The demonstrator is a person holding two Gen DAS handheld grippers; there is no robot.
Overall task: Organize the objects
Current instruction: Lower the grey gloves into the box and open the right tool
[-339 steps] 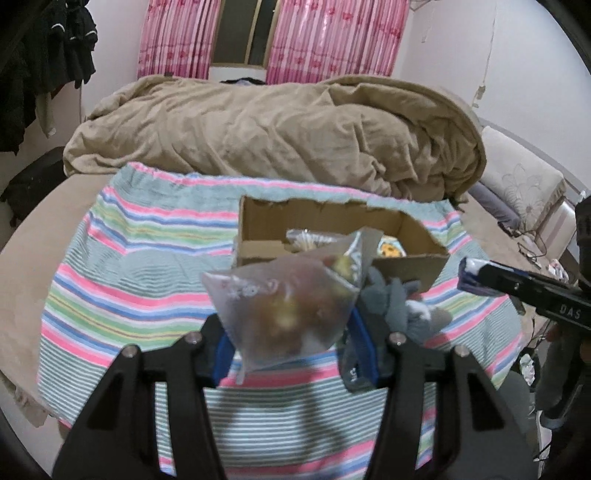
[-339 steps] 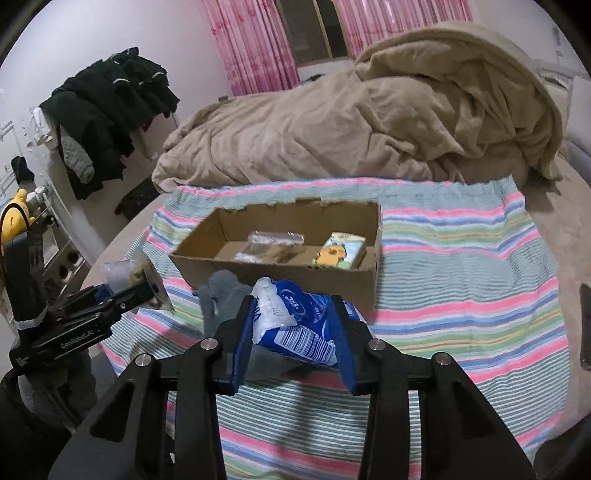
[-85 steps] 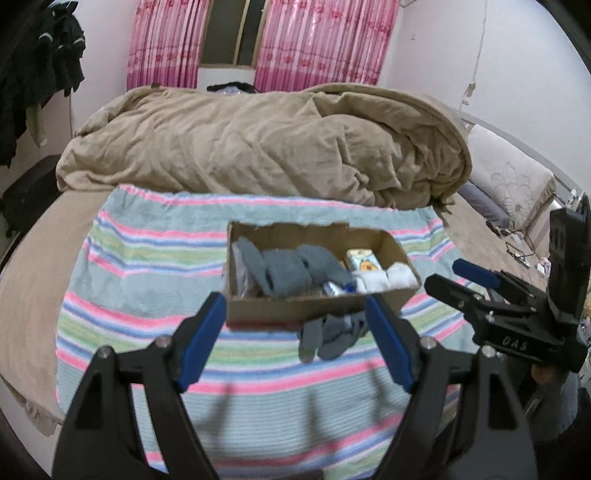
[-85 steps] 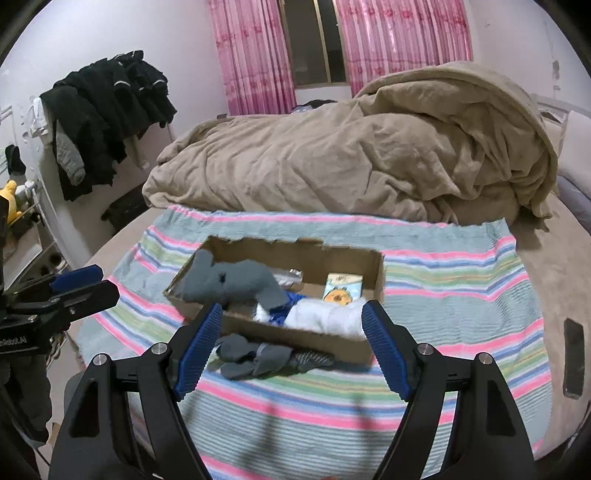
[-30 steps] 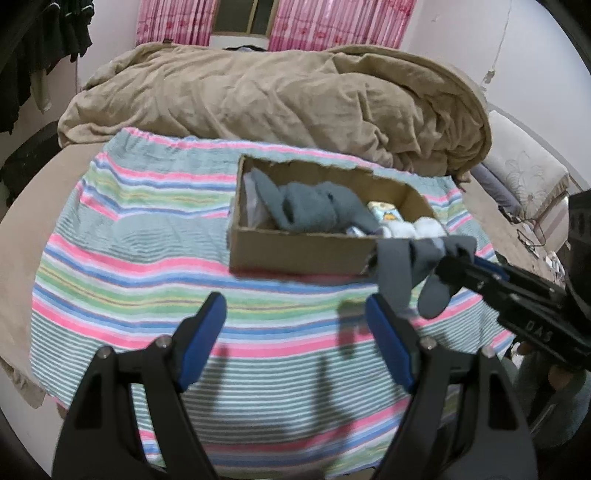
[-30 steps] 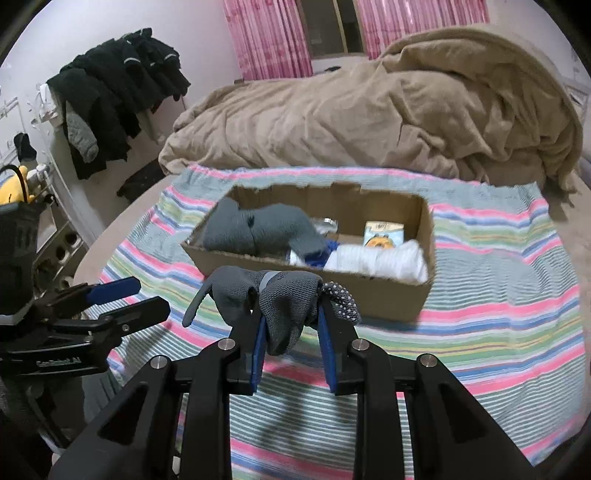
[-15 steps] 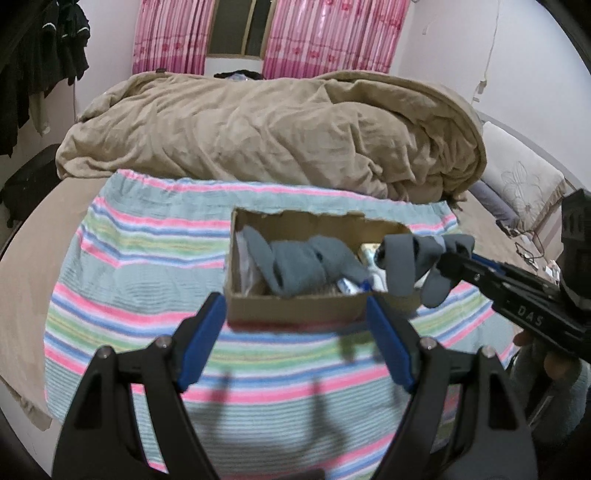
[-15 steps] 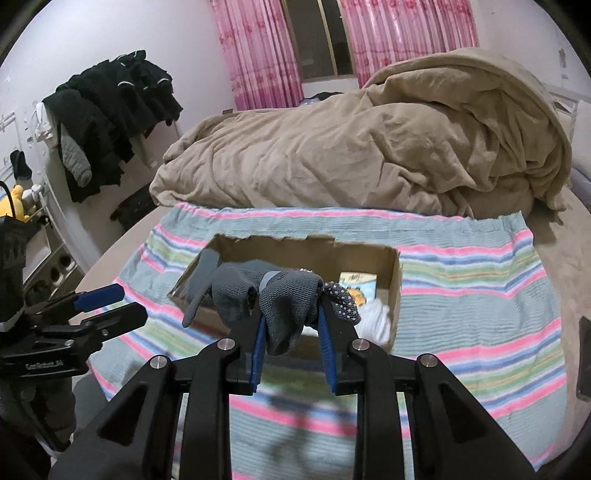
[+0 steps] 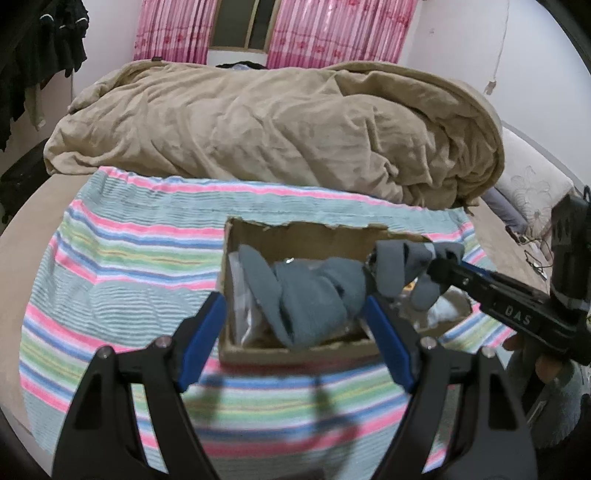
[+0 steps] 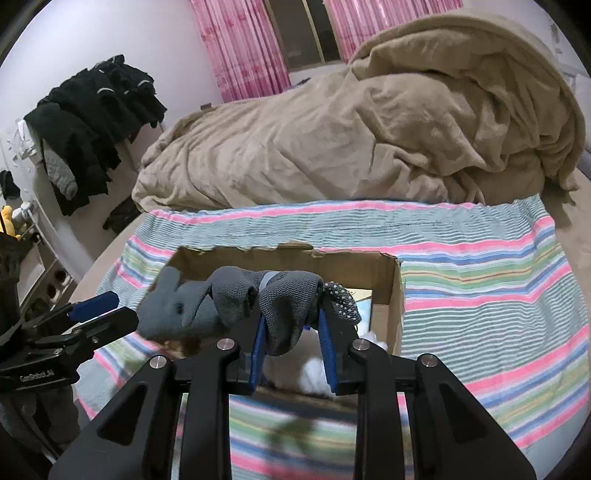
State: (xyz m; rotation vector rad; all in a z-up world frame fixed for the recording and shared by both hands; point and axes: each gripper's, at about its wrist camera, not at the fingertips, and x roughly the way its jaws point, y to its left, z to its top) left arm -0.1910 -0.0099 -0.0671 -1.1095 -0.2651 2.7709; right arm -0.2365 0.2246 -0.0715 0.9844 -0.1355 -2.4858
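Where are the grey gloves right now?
The grey gloves hang pinched in the right gripper, up in the air over the cardboard box on the striped blanket.

- A rumpled tan blanket (image 9: 273,133) lies heaped across the far half of the bed (image 9: 22,221), its bulk piled higher toward the right.
- A striped cloth (image 9: 122,266) — pink, green, blue and grey bands — is spread flat on the near half, its far edge touching the blanket.
- Pink curtains (image 9: 332,29) hang on either side of a dark window (image 9: 240,26) on the back wall.
- Dark clothes (image 10: 92,122) hang bunched on a rack at the left wall, a grey garment among them.
- A pale pillow with a flower pattern (image 9: 532,188) sits at the right edge of the bed.
- A yellow toy (image 10: 9,221) shows at the far left — too small to make out.
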